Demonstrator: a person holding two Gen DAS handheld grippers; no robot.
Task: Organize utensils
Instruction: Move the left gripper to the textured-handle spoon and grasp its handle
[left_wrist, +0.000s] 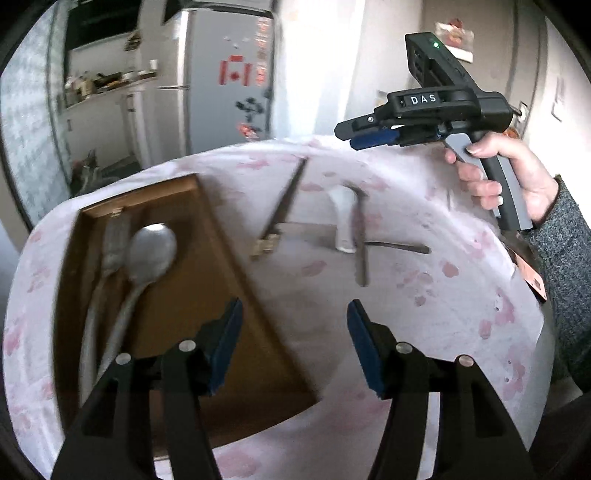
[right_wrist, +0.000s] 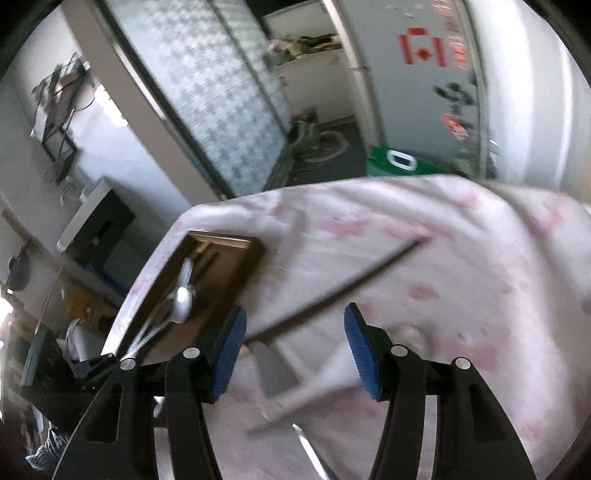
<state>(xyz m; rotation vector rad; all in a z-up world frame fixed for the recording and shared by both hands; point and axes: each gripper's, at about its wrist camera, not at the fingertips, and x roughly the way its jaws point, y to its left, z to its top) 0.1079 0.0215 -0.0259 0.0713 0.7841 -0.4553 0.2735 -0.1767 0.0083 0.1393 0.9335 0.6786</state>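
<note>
Wooden tray (left_wrist: 218, 273) with spoon (left_wrist: 151, 251) ahead-left of my left gripper (left_wrist: 295, 343), chopsticks (right_wrist: 332, 291) beyond my right gripper (right_wrist: 293, 354), both released, nothing between my fingers.

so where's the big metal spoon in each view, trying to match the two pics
Left wrist view: the big metal spoon lies in the wooden tray at left, bowl pointing away, beside a fork.
Right wrist view: the same spoon shows small at left of centre, inside the tray.
Shared landmark: the red-and-white flag on the fridge.
</note>
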